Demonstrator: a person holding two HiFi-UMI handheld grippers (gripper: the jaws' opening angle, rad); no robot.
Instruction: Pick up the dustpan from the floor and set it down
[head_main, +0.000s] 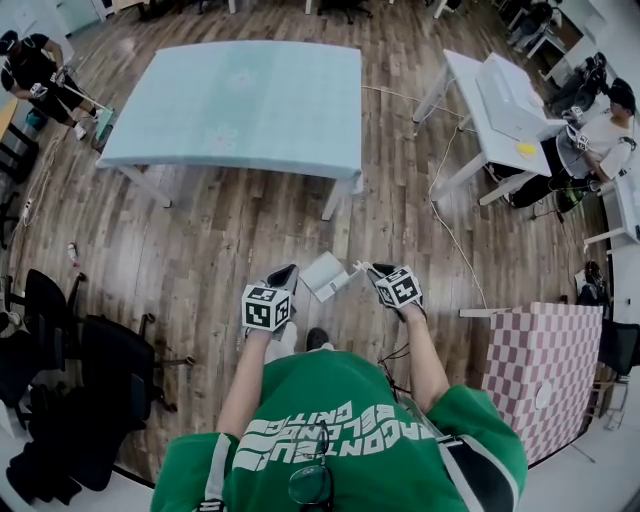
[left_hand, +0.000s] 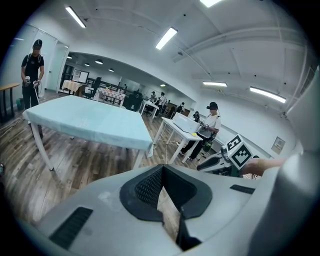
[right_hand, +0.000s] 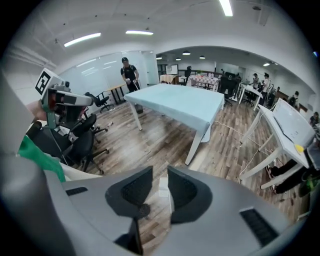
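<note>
Your right gripper (head_main: 374, 271) jaws slightly apart, white dustpan (head_main: 324, 276) handle loose between them, dustpan down by the wooden floor (head_main: 230, 230) between your two grippers, your left gripper (head_main: 285, 273) jaws closed together, empty.

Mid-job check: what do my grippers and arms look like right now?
Left gripper and right gripper share pale grey moulded bodies with black textured pads. Each carries a cube of black-and-white square markers. Forearms are bare below a green short-sleeved shirt with white lettering.
</note>
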